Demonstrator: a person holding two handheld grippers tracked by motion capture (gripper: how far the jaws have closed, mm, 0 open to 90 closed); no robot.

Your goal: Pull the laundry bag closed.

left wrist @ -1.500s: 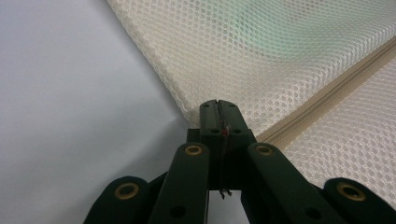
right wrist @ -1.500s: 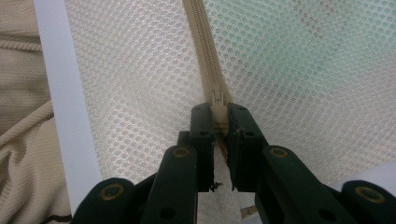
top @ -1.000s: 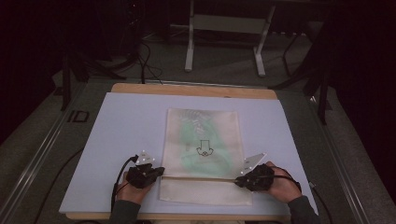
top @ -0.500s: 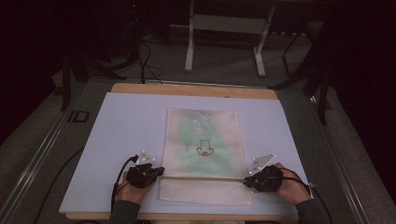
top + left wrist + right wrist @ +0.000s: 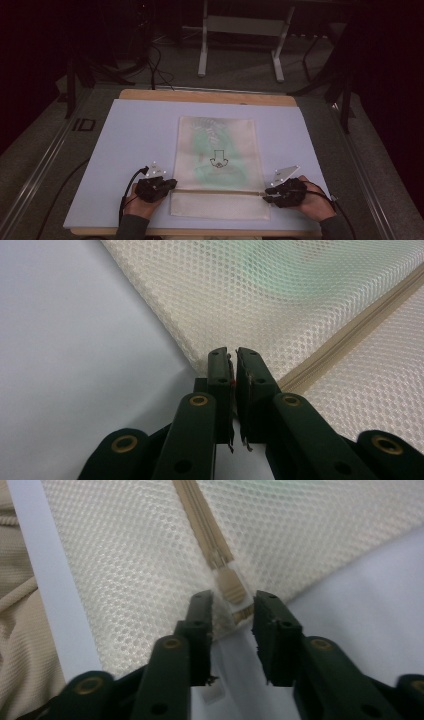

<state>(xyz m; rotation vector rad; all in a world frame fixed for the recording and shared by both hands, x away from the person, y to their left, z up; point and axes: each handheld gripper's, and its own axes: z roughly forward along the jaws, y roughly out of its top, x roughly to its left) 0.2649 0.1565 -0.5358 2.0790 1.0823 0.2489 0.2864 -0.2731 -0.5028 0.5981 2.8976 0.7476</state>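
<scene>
Mesh bag [image 5: 218,150] lay flat on the white board [image 5: 125,140], its zipper [image 5: 220,190] running crosswise near my edge of the table, a green item showing faintly through the mesh. I held my left gripper [image 5: 170,184] at the bag's left edge, where the zipper begins. In the left gripper view its jaws stood nearly together over the mesh border [image 5: 200,352]; whether they pinched any fabric I could not tell. I judged this hand to be placed as an anchor, so that the bag would not slide when the zipper was drawn. My right gripper [image 5: 266,193] sat at the opposite end. In the right gripper view its jaws were parted, one on each side of the zipper end tab [image 5: 232,587], not yet closed on it. That straddle suited a grasp of the tab for pulling along the zipper line.
</scene>
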